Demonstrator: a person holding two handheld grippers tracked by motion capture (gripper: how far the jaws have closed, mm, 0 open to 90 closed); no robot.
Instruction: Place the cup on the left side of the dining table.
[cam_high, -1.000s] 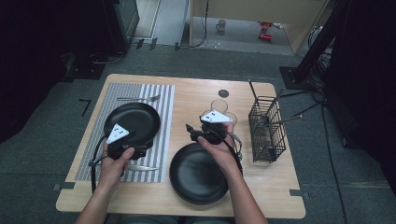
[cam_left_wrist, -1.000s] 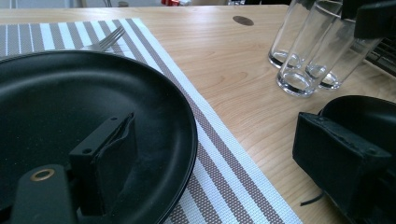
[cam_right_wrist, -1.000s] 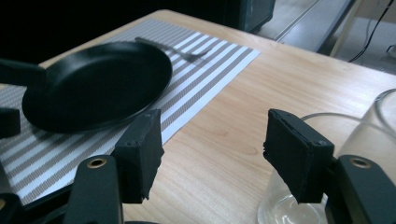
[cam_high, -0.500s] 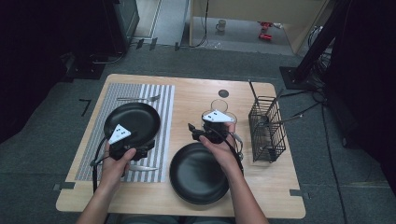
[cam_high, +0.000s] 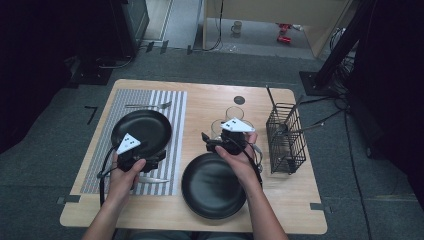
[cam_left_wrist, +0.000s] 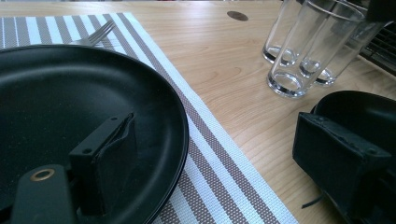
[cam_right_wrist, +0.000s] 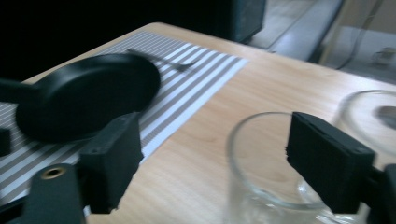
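My left gripper (cam_high: 150, 155) (cam_left_wrist: 215, 140) is open astride the near rim of a black plate (cam_high: 142, 130) (cam_left_wrist: 70, 102) that lies on a striped placemat (cam_high: 175, 115) (cam_left_wrist: 210, 154). One jaw is over the plate's inside and the other is outside it. My right gripper (cam_high: 215, 141) (cam_right_wrist: 212, 140) stands at a clear glass (cam_high: 218, 127) (cam_right_wrist: 261, 186). Its jaws have just been opening. The glass is between them and there is a gap at the left jaw. A second glass (cam_high: 234, 114) (cam_right_wrist: 369, 116) stands just behind.
A second black plate (cam_high: 214, 186) lies at the table's front centre, under my right wrist. A black wire basket (cam_high: 285, 137) stands to the right. On the placemat, a fork (cam_high: 150, 105) (cam_left_wrist: 95, 35) lies behind the plate and a knife (cam_high: 152, 179) in front of it.
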